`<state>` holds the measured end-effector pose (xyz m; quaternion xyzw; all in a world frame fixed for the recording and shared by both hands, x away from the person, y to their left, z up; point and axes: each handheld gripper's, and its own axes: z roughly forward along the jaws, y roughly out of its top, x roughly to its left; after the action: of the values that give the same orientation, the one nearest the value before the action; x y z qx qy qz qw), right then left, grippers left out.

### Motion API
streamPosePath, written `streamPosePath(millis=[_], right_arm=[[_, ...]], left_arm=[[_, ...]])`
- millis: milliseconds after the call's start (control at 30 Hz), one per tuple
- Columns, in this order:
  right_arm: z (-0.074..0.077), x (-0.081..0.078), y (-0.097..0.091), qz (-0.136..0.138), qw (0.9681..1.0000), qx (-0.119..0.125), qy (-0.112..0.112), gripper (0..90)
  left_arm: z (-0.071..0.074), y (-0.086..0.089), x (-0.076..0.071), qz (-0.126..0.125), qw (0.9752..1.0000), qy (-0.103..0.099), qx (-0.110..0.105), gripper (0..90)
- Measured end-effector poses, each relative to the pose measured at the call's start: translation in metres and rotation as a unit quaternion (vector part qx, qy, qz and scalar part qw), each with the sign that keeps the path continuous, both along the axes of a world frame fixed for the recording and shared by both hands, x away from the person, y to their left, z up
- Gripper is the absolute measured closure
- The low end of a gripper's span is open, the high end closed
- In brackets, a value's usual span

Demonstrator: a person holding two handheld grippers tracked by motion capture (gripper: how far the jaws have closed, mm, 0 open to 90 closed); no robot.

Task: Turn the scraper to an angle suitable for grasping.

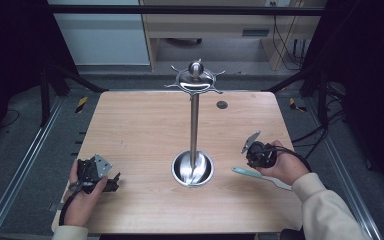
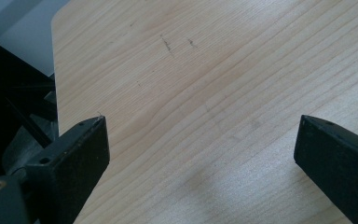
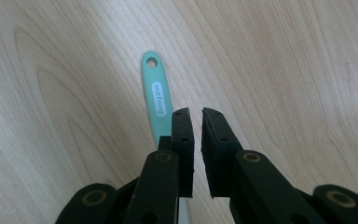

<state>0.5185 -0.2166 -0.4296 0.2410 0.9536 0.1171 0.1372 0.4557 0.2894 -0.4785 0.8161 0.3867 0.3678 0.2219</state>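
right hand-held gripper (image 3: pixel 196 114): jaws narrowly parted, nothing clamped | teal-handled tool (image 3: pixel 156 95): flat on bench (image 1: pixel 140 130), right of metal stand (image 1: pixel 194 125), working end hidden beneath jaws | left hand-held gripper (image 2: pixel 200 135): wide, empty

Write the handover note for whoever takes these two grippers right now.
Left gripper: fingers wide open over bare table, holding nothing.
Right gripper: fingers nearly together with a slim gap, nothing between them, above the teal-handled utensil.
Utensil lies flat on the table, right of the steel hanging stand, whose hooks are bare.
Done: nothing hung.
Left: probably grasp the utensil and hang it.
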Motion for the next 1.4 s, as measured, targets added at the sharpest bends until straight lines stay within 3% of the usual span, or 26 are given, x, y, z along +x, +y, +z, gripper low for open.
streamPosePath(millis=[233,733,1400], right_arm=[[-0.008,0.002,0.006,0.017,0.9993,-0.029,0.016,78.7],[-0.015,0.007,0.014,0.023,0.9975,-0.045,0.05,66.9],[-0.027,0.015,0.022,0.035,0.9934,-0.06,0.091,66.6]], left_arm=[[0.0,0.0,0.0,-0.001,1.0,0.0,0.001,3.0],[-0.001,-0.001,0.0,-0.004,1.0,0.004,0.005,3.0],[-0.002,-0.003,0.0,-0.006,1.0,0.006,0.004,3.0]])
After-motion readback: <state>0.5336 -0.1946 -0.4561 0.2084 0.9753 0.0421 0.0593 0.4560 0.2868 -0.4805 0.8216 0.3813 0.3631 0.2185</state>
